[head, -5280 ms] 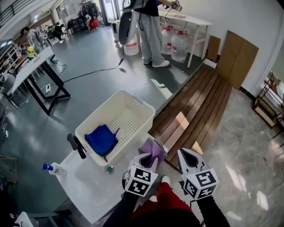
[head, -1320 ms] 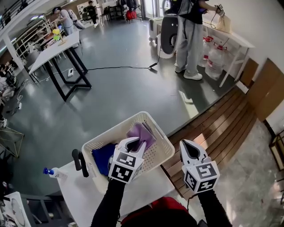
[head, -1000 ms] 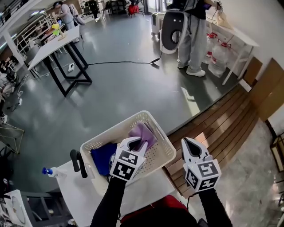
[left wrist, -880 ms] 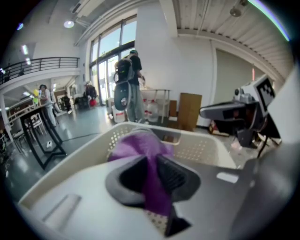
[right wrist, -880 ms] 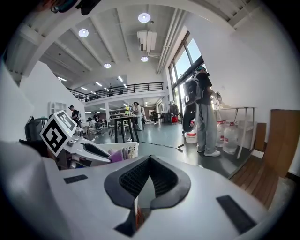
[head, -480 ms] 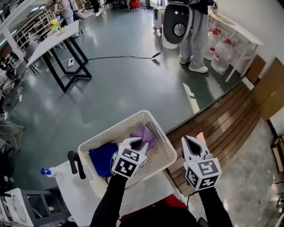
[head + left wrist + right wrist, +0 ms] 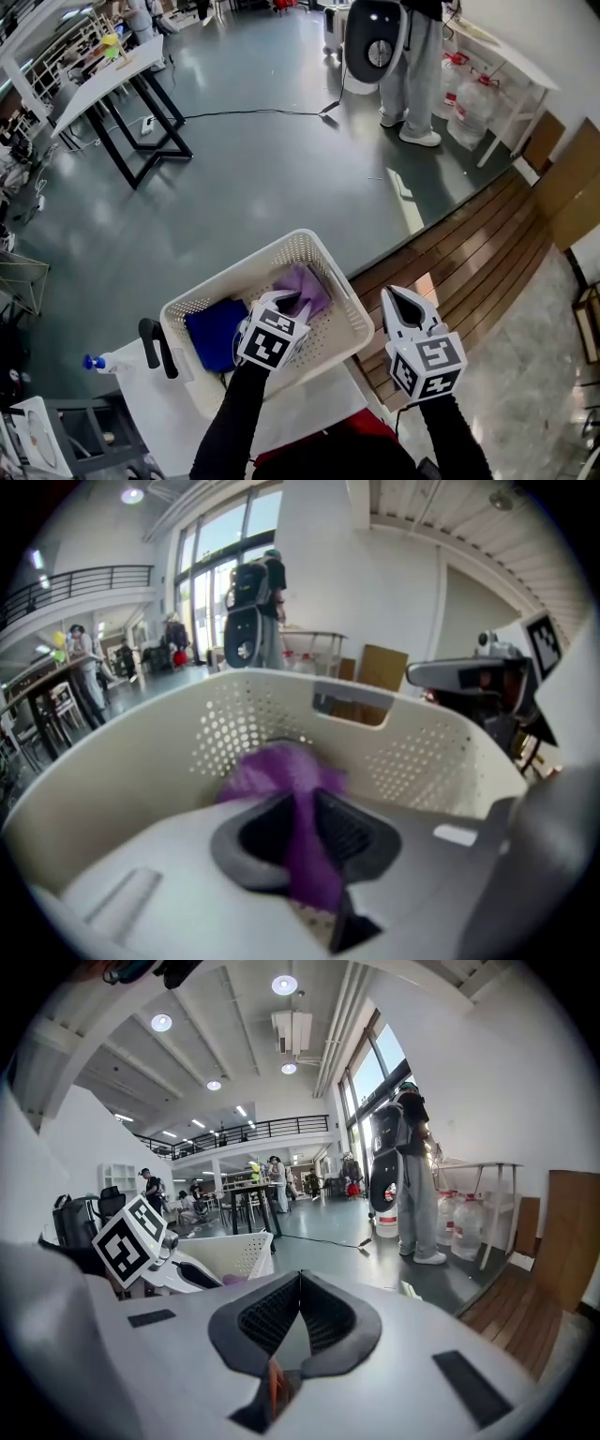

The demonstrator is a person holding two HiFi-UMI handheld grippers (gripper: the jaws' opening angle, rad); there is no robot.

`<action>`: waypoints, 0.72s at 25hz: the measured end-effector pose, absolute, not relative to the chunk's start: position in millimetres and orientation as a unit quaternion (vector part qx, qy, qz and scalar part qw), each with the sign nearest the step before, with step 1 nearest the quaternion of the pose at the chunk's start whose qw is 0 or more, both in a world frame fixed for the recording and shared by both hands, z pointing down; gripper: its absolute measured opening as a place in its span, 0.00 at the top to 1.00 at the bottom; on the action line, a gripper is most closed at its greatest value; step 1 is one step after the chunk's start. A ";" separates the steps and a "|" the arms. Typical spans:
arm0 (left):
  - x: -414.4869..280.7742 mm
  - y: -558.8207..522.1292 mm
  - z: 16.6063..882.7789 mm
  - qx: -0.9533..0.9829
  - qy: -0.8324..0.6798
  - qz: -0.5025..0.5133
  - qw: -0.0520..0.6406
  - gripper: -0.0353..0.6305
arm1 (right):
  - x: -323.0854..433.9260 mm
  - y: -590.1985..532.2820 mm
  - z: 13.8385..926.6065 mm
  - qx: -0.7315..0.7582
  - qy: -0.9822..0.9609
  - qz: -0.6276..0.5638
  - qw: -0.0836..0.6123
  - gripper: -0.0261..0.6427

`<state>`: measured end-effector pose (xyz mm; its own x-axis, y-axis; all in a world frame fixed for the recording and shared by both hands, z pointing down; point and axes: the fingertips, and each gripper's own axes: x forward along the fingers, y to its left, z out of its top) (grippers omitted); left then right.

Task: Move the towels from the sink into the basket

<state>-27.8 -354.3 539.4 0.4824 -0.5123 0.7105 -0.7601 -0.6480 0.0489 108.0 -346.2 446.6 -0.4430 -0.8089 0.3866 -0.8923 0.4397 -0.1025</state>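
purple towel is pinched between the narrow-set jaws of the left gripper, which is held inside the white basket. the towel is bunched ahead of the fingertips, towards the basket's far right corner; whether it is resting on the perforated bottom cannot be told. a blue towel is laid at the basket's left end, apart from the purple one. the basket is stood along the far edge of a white sink unit, with a black tap just beside its left end and a spray bottle at the unit's left edge. the right gripper is held outside the basket, off its right side, above wooden floorboards; its jaws are drawn together at the tips, with nothing between them.
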 end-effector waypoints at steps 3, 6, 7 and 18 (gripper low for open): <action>-26.6 -356.1 543.4 0.839 -0.381 0.341 0.185 0.83 | 108.6 -347.6 448.4 0.506 -0.837 0.149 0.144 0.95; -26.6 -355.0 548.7 0.837 -0.378 0.345 0.192 0.83 | 107.1 -348.3 450.4 0.505 -0.837 0.150 0.148 0.95; -26.9 -354.8 550.6 0.837 -0.377 0.346 0.193 0.83 | 106.1 -348.2 451.1 0.505 -0.837 0.150 0.149 0.95; -27.0 -354.8 571.4 0.829 -0.374 0.366 0.199 0.82 | 103.1 -347.3 452.8 0.502 -0.838 0.152 0.152 0.95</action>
<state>-27.0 -354.8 571.4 0.4521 -0.4738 0.7557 -0.7653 -0.6412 0.0559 103.1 -347.3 452.8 -0.4502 -0.7947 0.4071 -0.8871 0.4499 -0.1028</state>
